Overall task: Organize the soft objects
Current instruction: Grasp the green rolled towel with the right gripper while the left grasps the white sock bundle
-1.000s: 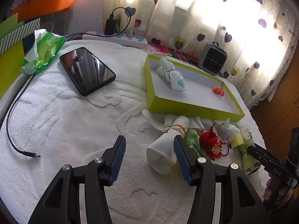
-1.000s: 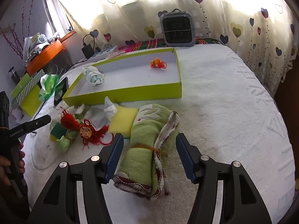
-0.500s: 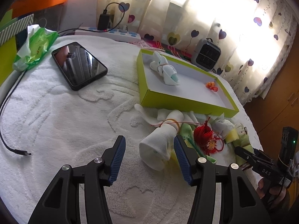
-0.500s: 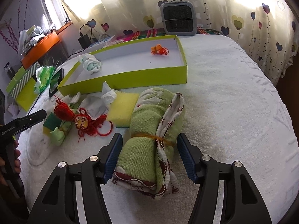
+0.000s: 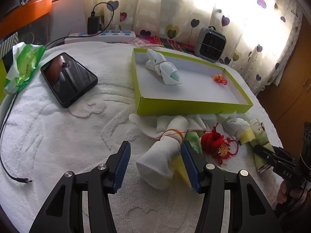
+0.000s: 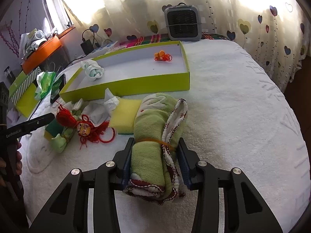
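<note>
Two grippers: my right gripper has just closed on the rolled green towel; my left gripper stands wide around the white sock roll, not gripping.

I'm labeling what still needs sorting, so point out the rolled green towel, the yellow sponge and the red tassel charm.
rolled green towel (image 6: 149, 155), right wrist view, on its green middle.
yellow sponge (image 6: 125, 114), right wrist view, on its top face.
red tassel charm (image 6: 84, 129), right wrist view, on its round medallion.
</note>
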`<state>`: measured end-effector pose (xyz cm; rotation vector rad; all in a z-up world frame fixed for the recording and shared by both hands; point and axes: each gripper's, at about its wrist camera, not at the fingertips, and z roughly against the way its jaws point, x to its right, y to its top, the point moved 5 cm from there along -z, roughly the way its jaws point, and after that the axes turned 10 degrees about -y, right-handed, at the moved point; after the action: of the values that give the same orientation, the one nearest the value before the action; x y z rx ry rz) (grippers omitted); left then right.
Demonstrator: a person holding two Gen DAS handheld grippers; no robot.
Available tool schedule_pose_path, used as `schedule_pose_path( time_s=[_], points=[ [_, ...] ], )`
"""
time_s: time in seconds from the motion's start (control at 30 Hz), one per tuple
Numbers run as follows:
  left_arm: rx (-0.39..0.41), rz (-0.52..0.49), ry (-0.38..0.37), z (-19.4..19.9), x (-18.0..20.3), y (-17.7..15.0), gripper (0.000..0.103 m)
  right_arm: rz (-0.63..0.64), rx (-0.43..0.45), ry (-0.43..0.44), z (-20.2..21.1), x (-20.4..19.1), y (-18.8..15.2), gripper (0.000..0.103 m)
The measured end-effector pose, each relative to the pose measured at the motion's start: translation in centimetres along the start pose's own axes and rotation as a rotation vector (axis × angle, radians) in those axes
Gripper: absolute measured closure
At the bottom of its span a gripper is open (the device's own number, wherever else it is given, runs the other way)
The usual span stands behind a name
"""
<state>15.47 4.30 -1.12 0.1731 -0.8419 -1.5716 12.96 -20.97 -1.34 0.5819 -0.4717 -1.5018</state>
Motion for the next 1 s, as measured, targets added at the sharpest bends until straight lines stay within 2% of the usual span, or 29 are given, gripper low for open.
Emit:
schedule_pose_path(
  time_s=[0.17,0.27,0.4,0.47,0.6,0.8,1.0],
  points=[
    [-0.003,-0.011,0.006,-0.2,0.0,0.5,0.05,0.003,0.011,0.003,0.1,-0.1,0.1,0.062],
    [-0.044,-0.024,-0.003,-1.0,0.1,0.4,0.05,0.0,0.012,0.008,0.1,-0.1,0.1,0.062],
    [-0.05,-0.047,-0.004,-0.9,0.6,0.2,0.05,-0.011,0.014,0.013,0.2,0.1,0.1,0.062],
    [-0.059,-0.045,-0.028,-1.0,0.8,0.2,0.05,-0.017,0.012,0.017,0.1,0.2,0.1,0.062],
    [-0.076,-0.045,-0.011,-1.8,0.4,0.3,0.05,-0.02,0.013,0.019,0.0,0.1,0.1,0.062],
    [-0.074,-0.033,-0.034,-2.2,0.3,0.6,0.05,-0.026,0.012,0.026,0.0,0.2,0.1,0.062],
    [-0.06,-0.026,-0.063,-2.0,0.4,0.5,0.063,-0.03,0.012,0.028,0.0,0.1,0.1,0.062]
  ],
)
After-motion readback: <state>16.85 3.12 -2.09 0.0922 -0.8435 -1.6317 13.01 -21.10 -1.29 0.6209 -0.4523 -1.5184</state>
